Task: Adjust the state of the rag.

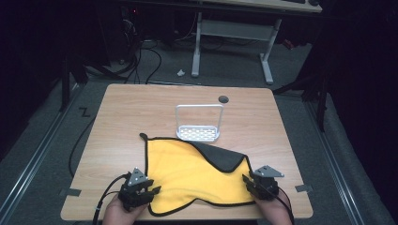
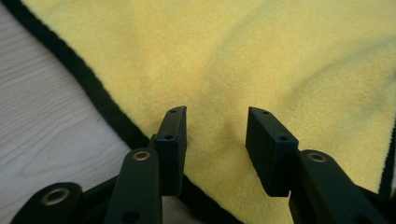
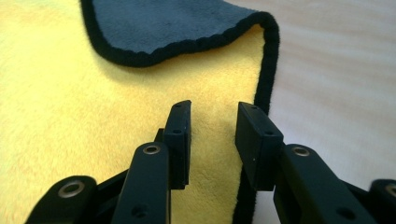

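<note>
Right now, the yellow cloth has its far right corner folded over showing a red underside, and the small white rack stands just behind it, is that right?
Not quite: the folded corner of the yellow cloth shows a dark grey underside, not red, as the right gripper view shows. The small white rack does stand just behind it.

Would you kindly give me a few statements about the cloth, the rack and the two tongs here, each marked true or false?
1. The yellow cloth has a black border. True.
2. One far corner of the cloth is folded over, showing a grey underside. True.
3. The white rack stands on the cloth. False: it stands on the bare table, beyond the cloth.
4. The left tongs are shut on the cloth. False: the jaws are apart.
5. The right tongs are open at the cloth's edge. True.
</note>
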A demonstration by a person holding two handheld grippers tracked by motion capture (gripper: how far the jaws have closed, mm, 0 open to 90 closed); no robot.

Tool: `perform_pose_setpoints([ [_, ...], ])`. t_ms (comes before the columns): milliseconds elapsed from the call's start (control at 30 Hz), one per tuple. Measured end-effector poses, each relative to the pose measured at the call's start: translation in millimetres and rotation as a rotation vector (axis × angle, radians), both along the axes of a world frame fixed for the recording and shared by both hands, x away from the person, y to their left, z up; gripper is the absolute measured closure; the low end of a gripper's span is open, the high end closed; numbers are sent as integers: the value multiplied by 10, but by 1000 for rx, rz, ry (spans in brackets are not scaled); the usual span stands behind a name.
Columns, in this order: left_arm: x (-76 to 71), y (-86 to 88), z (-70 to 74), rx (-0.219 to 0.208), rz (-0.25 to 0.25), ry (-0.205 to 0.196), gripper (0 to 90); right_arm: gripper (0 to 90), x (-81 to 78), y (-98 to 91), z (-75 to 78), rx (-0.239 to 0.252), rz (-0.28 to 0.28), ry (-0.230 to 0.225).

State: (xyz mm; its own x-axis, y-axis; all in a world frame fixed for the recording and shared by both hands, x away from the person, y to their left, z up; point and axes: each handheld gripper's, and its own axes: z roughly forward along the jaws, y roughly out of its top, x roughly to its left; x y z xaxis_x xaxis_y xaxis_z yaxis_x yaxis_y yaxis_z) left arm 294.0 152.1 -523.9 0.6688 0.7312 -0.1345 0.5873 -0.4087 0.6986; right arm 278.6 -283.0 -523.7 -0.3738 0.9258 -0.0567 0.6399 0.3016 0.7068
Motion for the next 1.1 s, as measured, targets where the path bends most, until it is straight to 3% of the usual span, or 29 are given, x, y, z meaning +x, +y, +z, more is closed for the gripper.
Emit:
perform_pose_setpoints([
  [100, -37, 194, 7, 16, 54, -9, 643, 666, -266, 19, -1, 8, 22, 2],
  [167, -48, 283, 0, 71, 95, -31, 631, 663, -365, 30, -5, 33, 30, 9],
  [200, -34, 324, -7, 72, 103, -38, 620, 663, -388, 43, -3, 25, 31, 7],
  [233, -8, 362, -9, 47, 119, -23, 603, 661, -392, 56, 0, 22, 32, 8],
  [300, 17, 393, -1, 14, 143, 4, 595, 649, -369, 78, 5, 25, 35, 11],
  [467, -25, 341, 15, -35, 127, -26, 604, 611, -239, 294, 125, 20, 98, -63],
  [567, -40, 274, 30, -78, 93, -38, 575, 570, -114, 474, 128, 8, 140, -72],
  [700, -68, 163, 7, -40, 46, -49, 555, 569, 40, 626, 29, -30, 173, -42],
  [733, -73, 147, -5, -29, 43, -50, 557, 627, 59, 637, 6, -29, 173, -37],
  [767, -73, 140, -17, -22, 41, -47, 558, 771, 73, 627, 8, -11, 170, -31],
  [833, -74, 129, -43, -6, 38, -50, 557, 863, 72, 623, 16, -45, 157, -46],
  [867, -76, 131, -45, -2, 35, -54, 557, 900, 81, 597, 35, -39, 146, -50],
  [933, -78, 128, -45, -2, 36, -54, 556, 900, 126, 544, 101, -59, 126, -83],
  [1000, -83, 126, -48, -3, 39, -56, 551, 900, 208, 468, 169, -42, 102, -86],
  [1033, -85, 124, -50, -4, 39, -58, 550, 861, 244, 425, 213, -8, 113, -80],
  [1100, -83, 127, -50, -4, 38, -56, 550, 674, 235, 436, 233, 34, 183, -53],
])
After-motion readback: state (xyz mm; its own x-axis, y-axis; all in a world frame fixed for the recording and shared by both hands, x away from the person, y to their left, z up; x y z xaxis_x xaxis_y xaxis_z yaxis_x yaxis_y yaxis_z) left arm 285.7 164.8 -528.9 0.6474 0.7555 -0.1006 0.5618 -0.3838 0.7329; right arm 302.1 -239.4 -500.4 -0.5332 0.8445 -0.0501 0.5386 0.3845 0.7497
